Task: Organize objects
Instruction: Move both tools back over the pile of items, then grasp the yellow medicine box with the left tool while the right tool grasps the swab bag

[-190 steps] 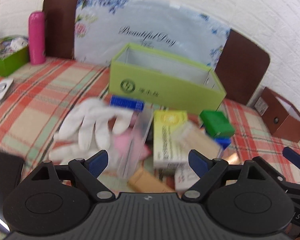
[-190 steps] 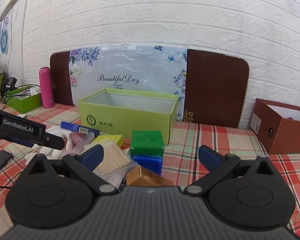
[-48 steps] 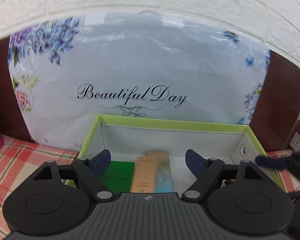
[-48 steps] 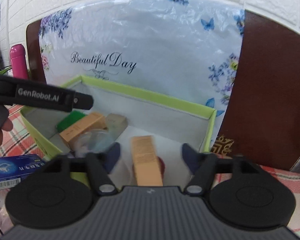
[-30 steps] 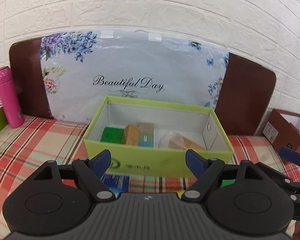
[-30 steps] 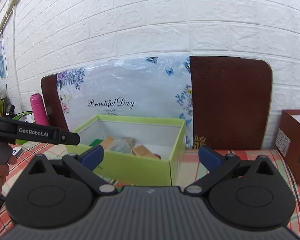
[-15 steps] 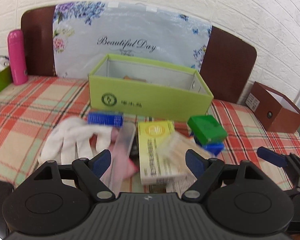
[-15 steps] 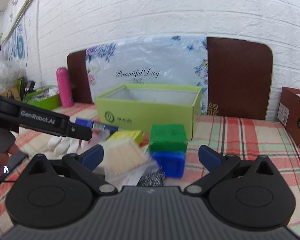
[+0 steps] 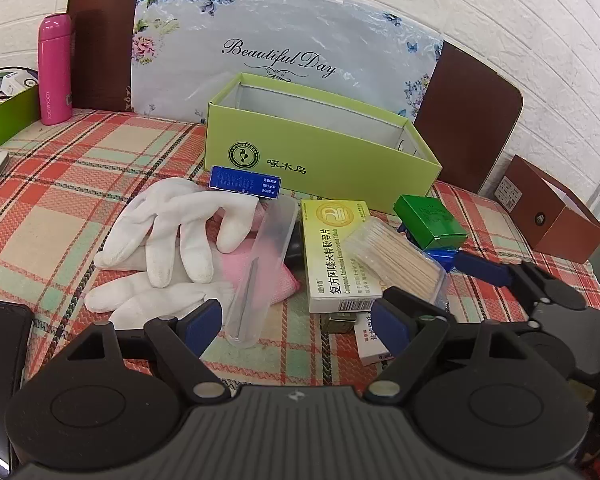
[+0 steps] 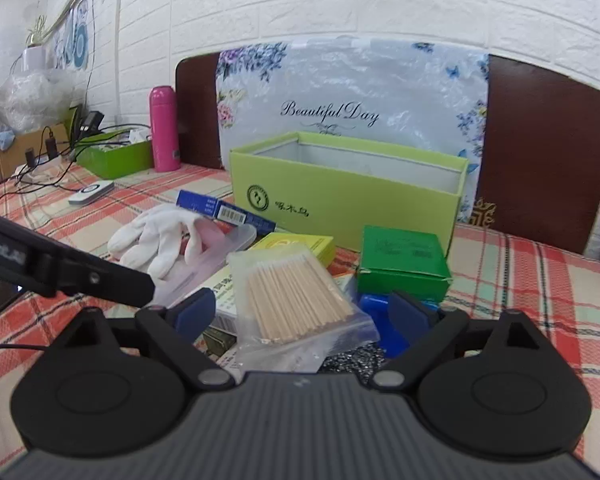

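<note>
While open, toothpick bag [image 10: 296,300] between right tongs [image 10: 302,312]

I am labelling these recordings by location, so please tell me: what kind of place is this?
Probably a home or small office table set against a wall. A checked tablecloth covers it, white brick wall stands behind, and everyday clutter lies about: a pink flask, white gloves, and chargers with cables.

We pull both hand-held grippers back from green box [image 9: 320,160], down over clutter; right hand-held gripper [image 10: 304,312] jaws just narrowing, bag of cotton swabs [image 10: 296,300] between, ungripped.
</note>
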`<state>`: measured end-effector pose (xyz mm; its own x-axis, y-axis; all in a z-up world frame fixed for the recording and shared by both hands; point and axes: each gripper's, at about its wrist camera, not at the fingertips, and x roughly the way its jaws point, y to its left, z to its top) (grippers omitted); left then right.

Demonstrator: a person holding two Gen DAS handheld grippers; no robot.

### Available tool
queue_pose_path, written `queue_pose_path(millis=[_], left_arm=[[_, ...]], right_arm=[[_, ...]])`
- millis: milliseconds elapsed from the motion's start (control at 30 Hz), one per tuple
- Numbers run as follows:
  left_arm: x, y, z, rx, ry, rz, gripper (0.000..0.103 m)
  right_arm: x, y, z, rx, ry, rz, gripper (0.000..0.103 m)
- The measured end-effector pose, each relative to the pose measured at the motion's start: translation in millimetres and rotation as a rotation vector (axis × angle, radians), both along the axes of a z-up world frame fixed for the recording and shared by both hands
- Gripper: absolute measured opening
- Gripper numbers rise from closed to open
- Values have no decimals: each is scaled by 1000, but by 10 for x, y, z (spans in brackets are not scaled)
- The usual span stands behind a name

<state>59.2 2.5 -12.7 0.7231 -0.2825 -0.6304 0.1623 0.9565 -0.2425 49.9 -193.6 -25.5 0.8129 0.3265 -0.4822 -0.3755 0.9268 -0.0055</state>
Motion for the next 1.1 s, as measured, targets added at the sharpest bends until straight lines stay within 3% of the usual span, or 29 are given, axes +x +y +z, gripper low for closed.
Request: queue_pose_path(millis=[33, 67, 133, 167, 200, 267, 467, 633, 733, 767, 933, 1100], left_arm=[[1, 2, 2, -1, -1, 0, 85], [6, -1, 3, -4, -1, 0, 85], [22, -23, 3, -6, -1, -4, 85], [39, -46, 2, -5, -4, -9, 85], [62, -74, -1, -3, -8, -14, 85], [144, -146, -15, 6, -14, -17, 85], [457, -413, -45, 5, -20, -19, 85], [738, -684, -163, 116, -12, -18, 85], [789, -674, -244, 97, 17, -55, 79], [773, -642, -255, 75, 20, -61, 71], [499, -480, -181, 48, 29, -105, 70], [-40, -243, -120, 50, 28, -181, 70]], right_arm=[[18, 8, -27, 0, 12, 4, 87], [29, 11, -53, -1, 27, 3, 73], [10, -14, -79, 14, 48, -6, 60], [-17, -26, -80, 15, 48, -16, 41], [-55, -42, -75, 8, 41, -35, 31], [-149, -115, -37, 29, 27, -67, 26], [-543, -350, 40, 38, -3, -157, 25], [-851, -504, 39, 68, 29, -209, 25], [-957, -548, 20, 72, 57, -236, 25], [-972, -558, 15, 75, 70, -243, 25], [-1022, -578, -65, 83, 181, -273, 25], [-1125, -478, -101, 91, 254, -209, 27]])
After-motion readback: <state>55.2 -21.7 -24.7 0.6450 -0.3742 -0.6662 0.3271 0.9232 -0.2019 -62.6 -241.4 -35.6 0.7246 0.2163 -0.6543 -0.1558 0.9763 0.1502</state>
